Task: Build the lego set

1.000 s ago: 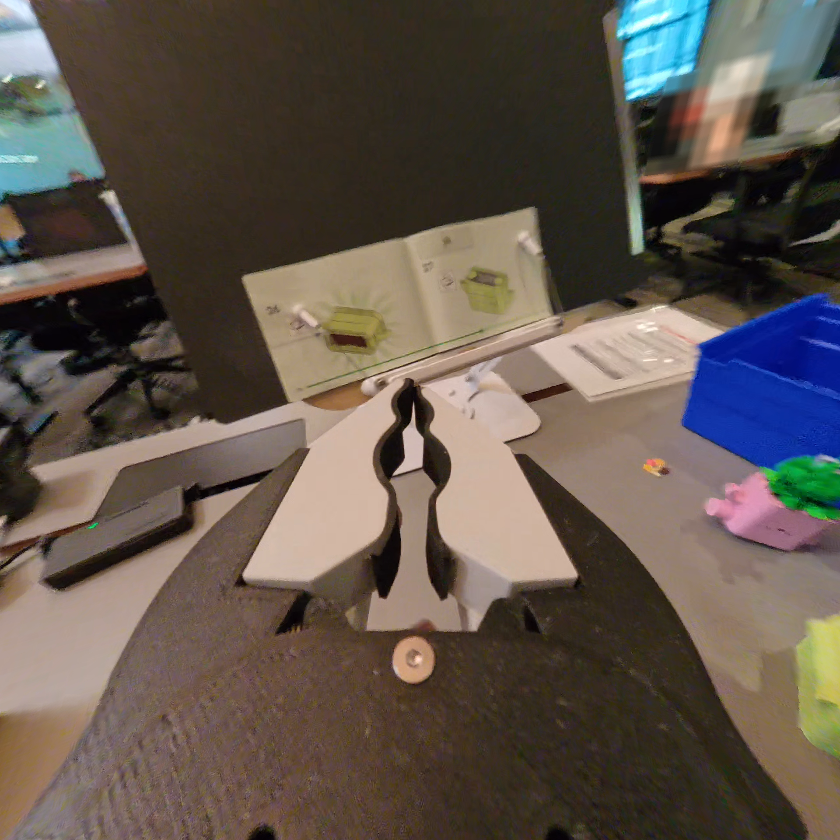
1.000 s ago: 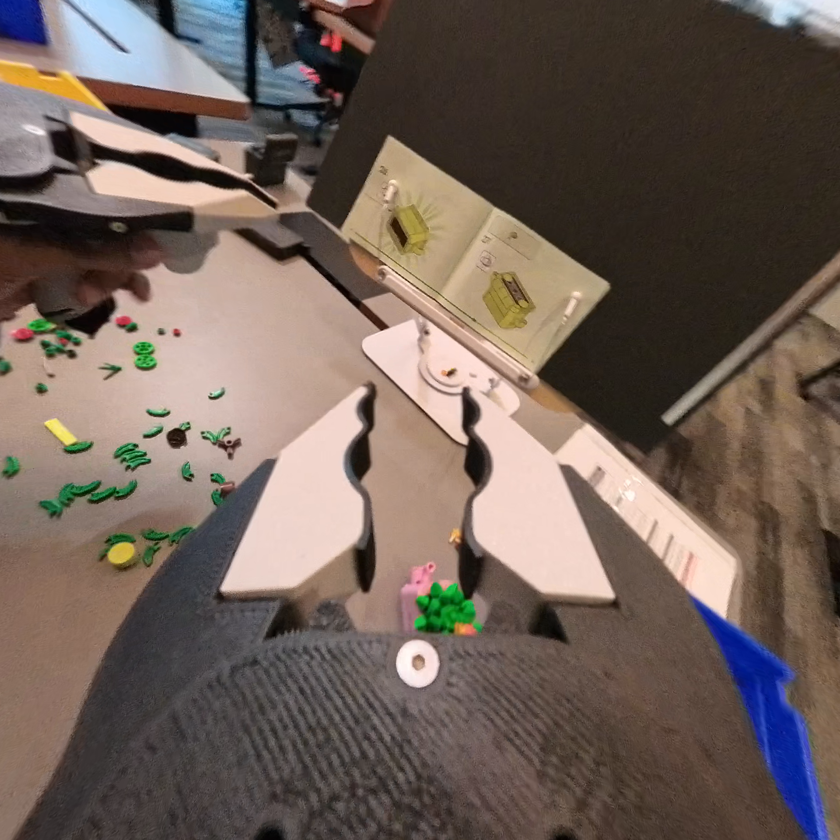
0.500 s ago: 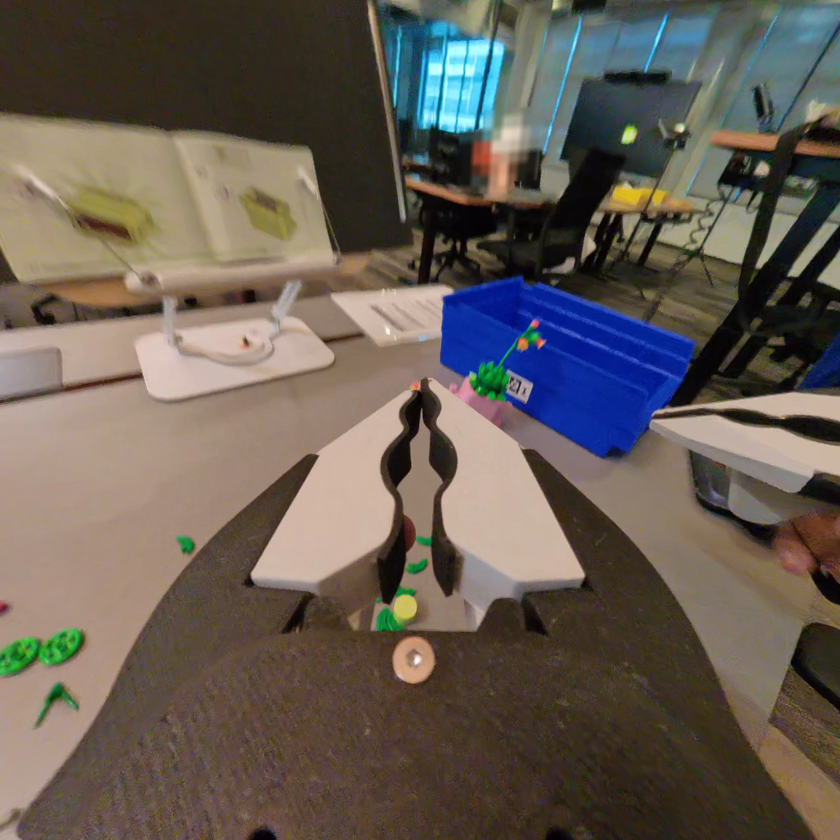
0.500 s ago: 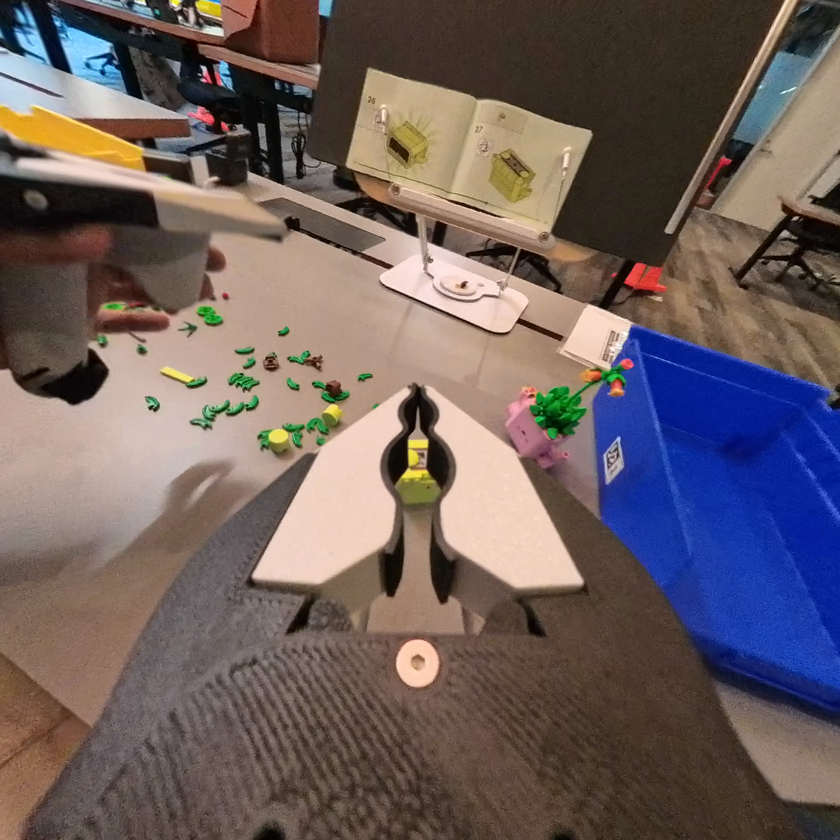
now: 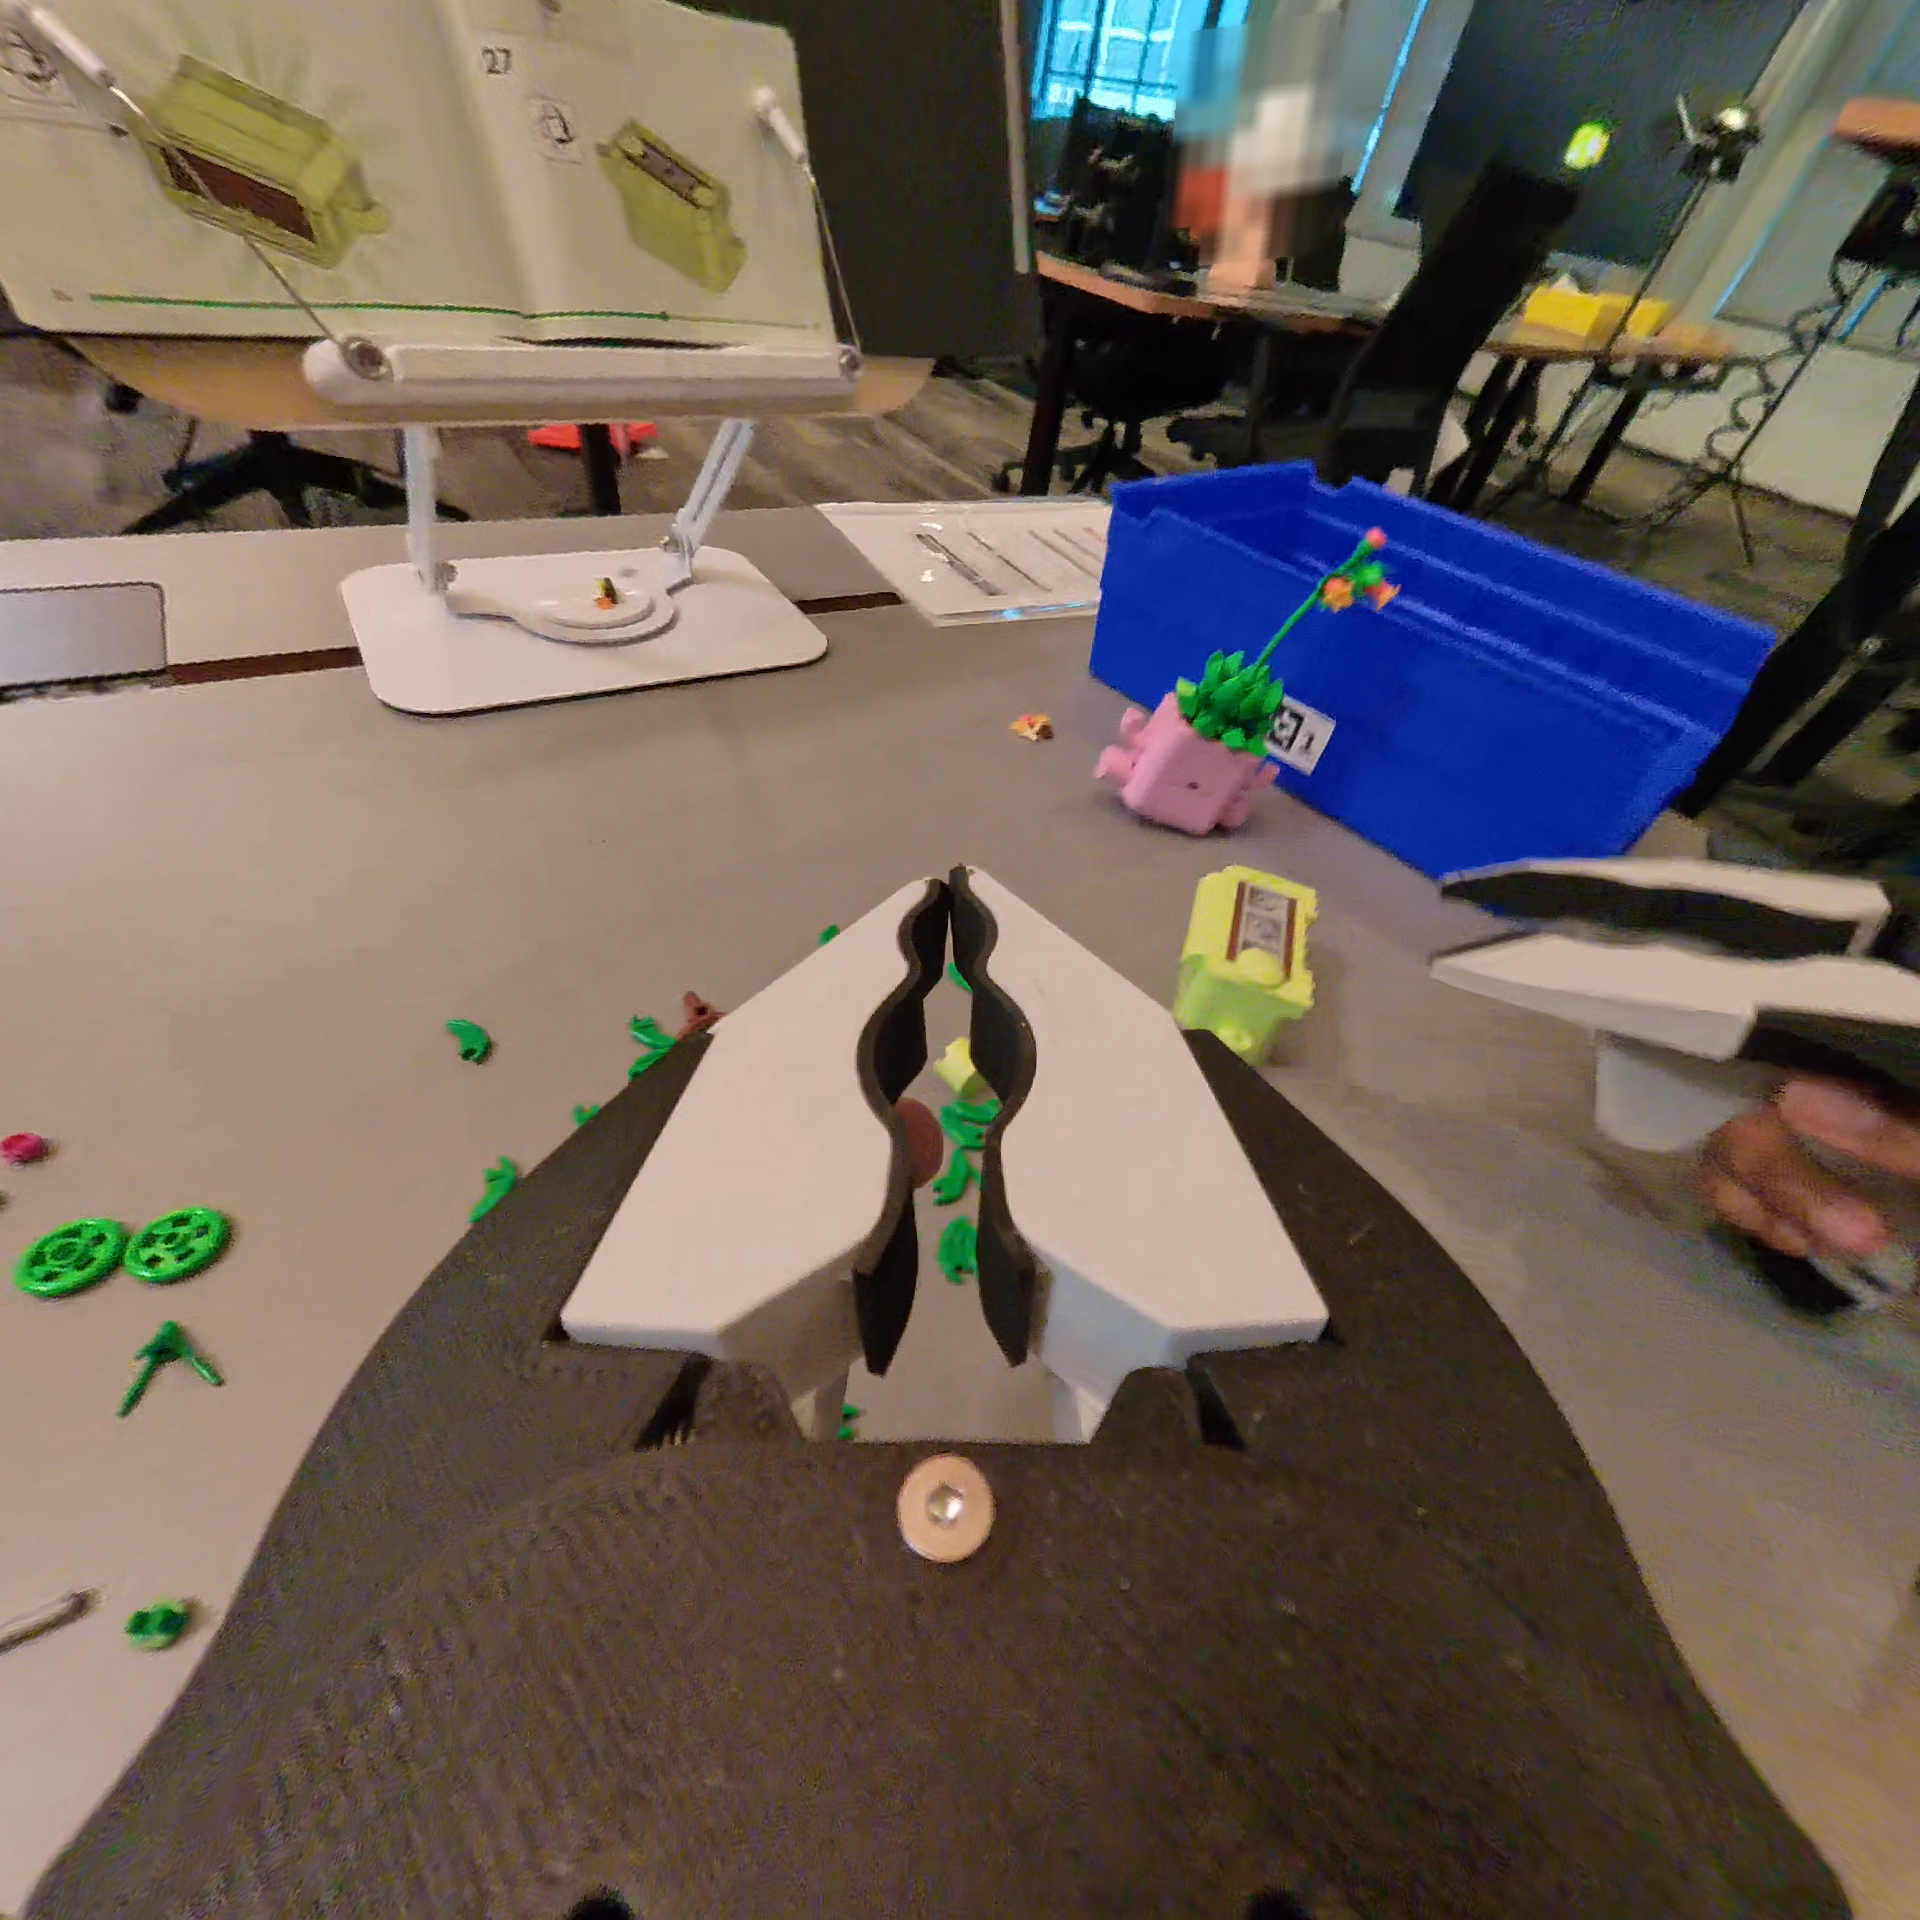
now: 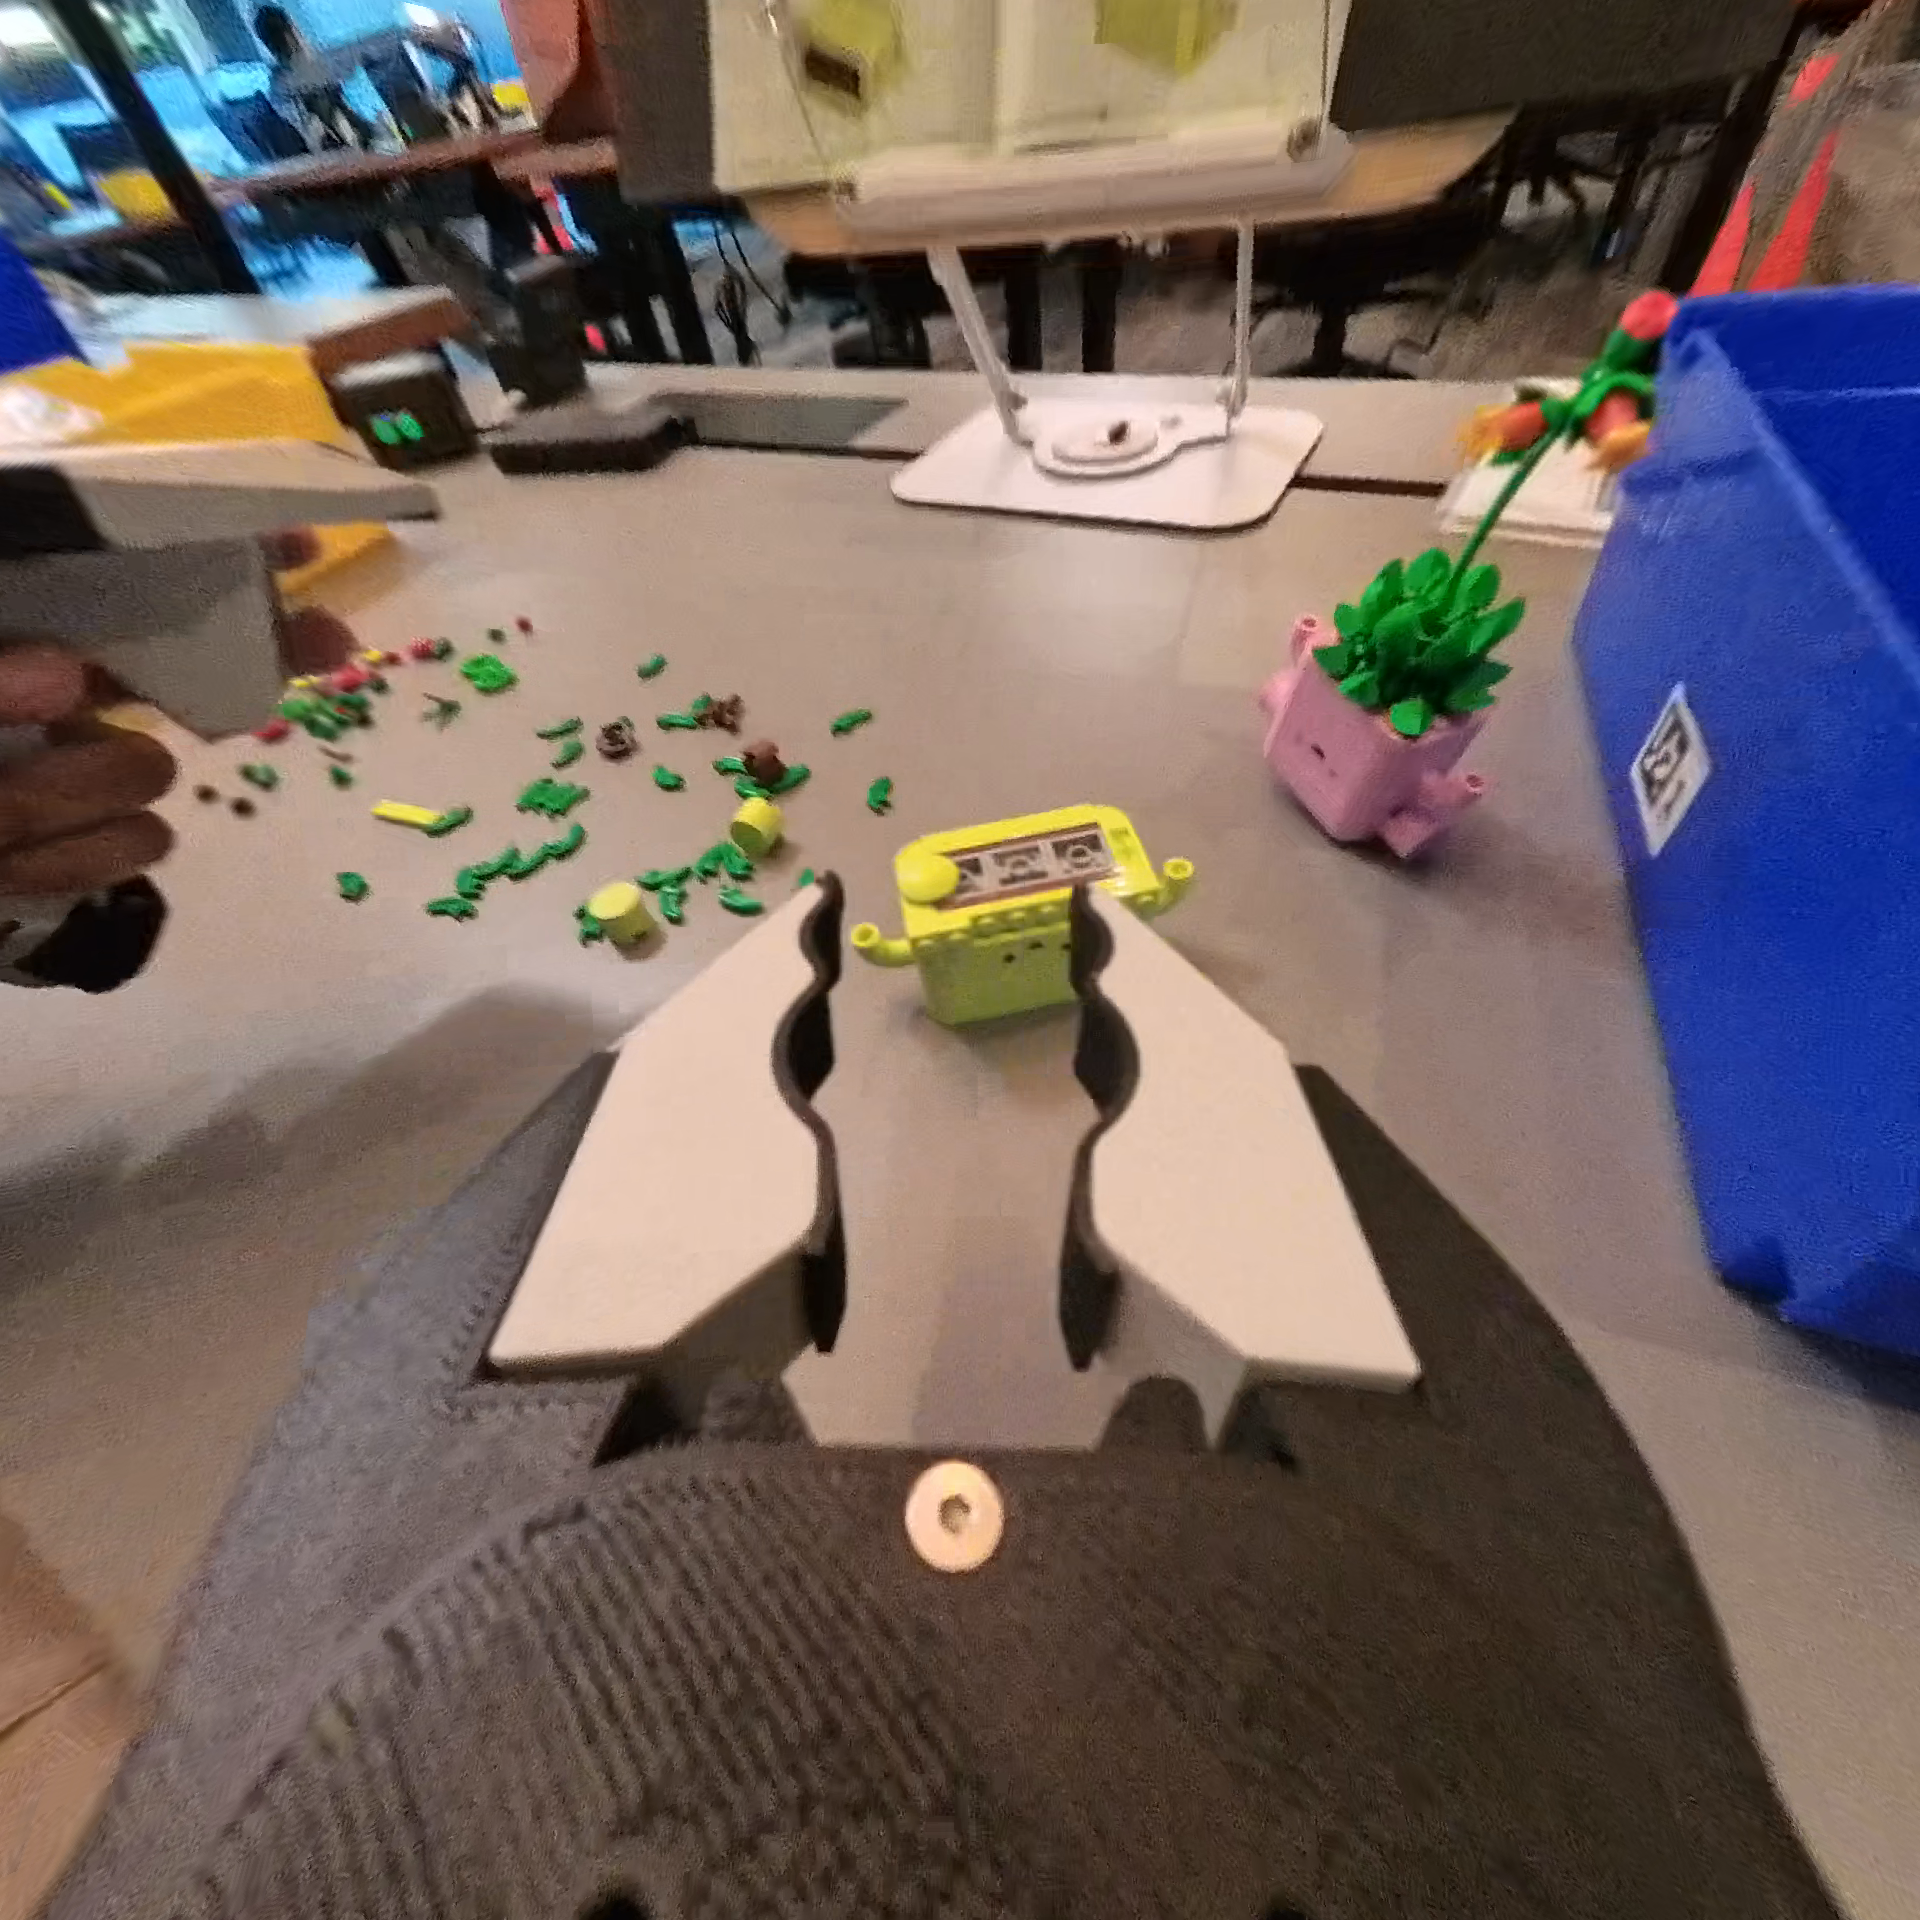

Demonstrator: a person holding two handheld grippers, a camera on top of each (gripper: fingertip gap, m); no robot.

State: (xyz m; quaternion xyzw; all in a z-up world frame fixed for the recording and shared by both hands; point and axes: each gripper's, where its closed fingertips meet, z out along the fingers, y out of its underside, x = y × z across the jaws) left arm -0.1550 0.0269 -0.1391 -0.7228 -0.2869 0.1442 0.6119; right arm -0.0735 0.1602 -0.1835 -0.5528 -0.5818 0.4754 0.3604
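A lime green lego pot [image 6: 1013, 914] with a brown top stands on the grey table [image 6: 1039, 644]; it also shows in the left wrist view [image 5: 1247, 966]. My right gripper [image 6: 956, 899] is open and empty, its tips just short of the pot on either side. My left gripper [image 5: 951, 883] is shut above loose green leaf pieces [image 6: 540, 831]. A small brown round piece [image 5: 920, 1138] shows through its gap; I cannot tell whether it is held. A finished pink pot with a green plant [image 6: 1351, 758] stands to the right.
A blue bin [image 6: 1766, 831] stands at the right edge. An open instruction booklet [image 5: 416, 187] sits on a white stand [image 5: 582, 634] at the back. Two green wheels [image 5: 171, 1242] and two lime cylinders [image 6: 753, 826] lie among the leaves. Hands [image 5: 1808, 1174] hold the grippers. My hands' fingertips stand some 15 cm from each other. My right gripper is the nearer one to the lime green lego pot [image 6: 1013, 914]: about 5 cm, against 15 cm.
My right gripper has opened from shut and come down close to the lime pot. My left gripper swung from the booklet toward the table and stays shut.
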